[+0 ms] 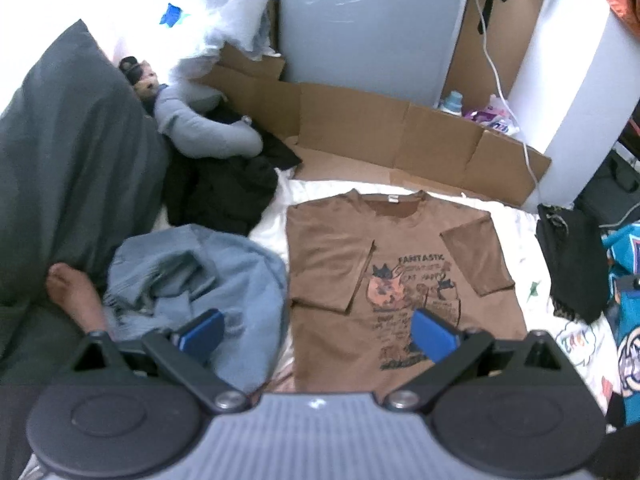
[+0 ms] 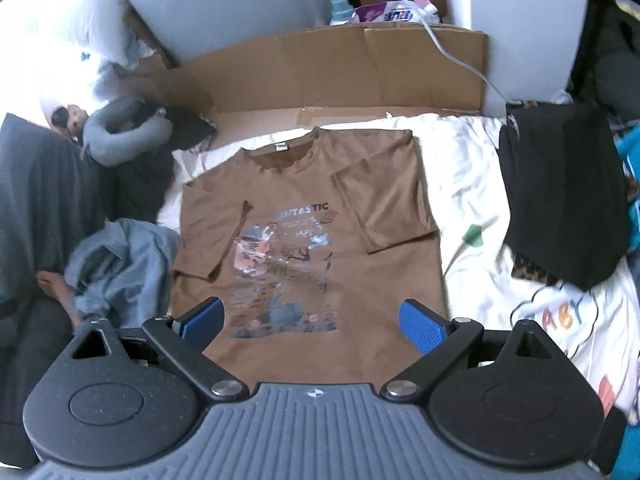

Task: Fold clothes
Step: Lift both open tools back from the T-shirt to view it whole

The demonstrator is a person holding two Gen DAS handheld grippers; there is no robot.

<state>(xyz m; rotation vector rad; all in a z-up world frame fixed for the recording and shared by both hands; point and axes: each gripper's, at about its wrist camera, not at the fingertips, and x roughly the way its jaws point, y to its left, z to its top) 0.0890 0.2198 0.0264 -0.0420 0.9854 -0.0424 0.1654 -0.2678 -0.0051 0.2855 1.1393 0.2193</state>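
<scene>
Brown t-shirt [image 2: 320, 216], one; two sleeves.

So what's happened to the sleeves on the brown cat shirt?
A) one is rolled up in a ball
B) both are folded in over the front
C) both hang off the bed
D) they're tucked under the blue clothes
B: on the brown T-shirt, both sleeves, the left sleeve and the right sleeve, lie flat, folded inward over the shirt's front.

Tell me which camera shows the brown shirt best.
The right wrist view: the brown shirt lies centred, both sleeves folded inward. In the left wrist view, the shirt sits right of centre, and a blue pad covers some print.
</scene>
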